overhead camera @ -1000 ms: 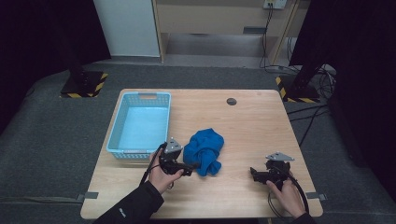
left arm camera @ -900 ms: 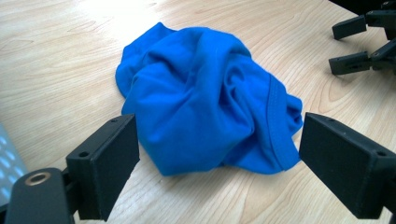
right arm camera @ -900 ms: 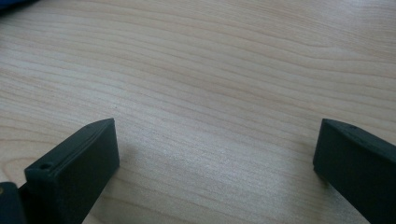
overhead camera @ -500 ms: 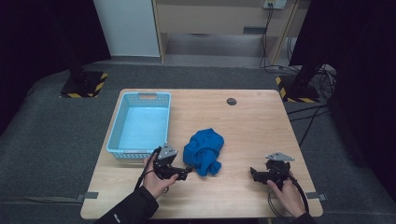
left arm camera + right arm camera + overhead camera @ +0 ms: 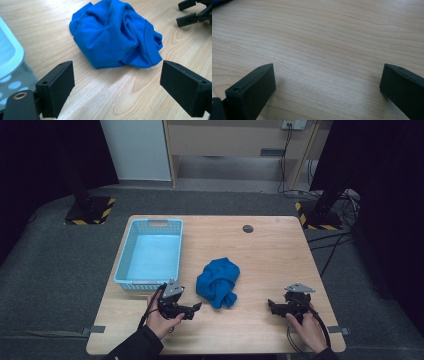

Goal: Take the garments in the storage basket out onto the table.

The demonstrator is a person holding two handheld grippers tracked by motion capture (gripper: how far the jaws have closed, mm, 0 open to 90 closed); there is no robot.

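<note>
Right now the crumpled blue cloth lies bunched on the wooden table, roughly mid-table and a bit toward the near edge, apart from the light blue basket that sits along the left edge. Basket looks empty inside.

Left gripper is near the table's near edge, just in front of the basket's near-right corner, held in a hand w/ jaws pointing toward the cloth. In the left gripper view its jaws stand wide apart w/ nothing between them but bare wood; the cloth is close ahead, not touching either jaw, and the basket rim shows at the left.

Right gripper sits near the near-right corner, held by the other hand, well apart from the cloth. Right gripper view: jaws spread wide over bare tabletop, gripping nothing.

A small dark round disc lies near the far edge.
</note>
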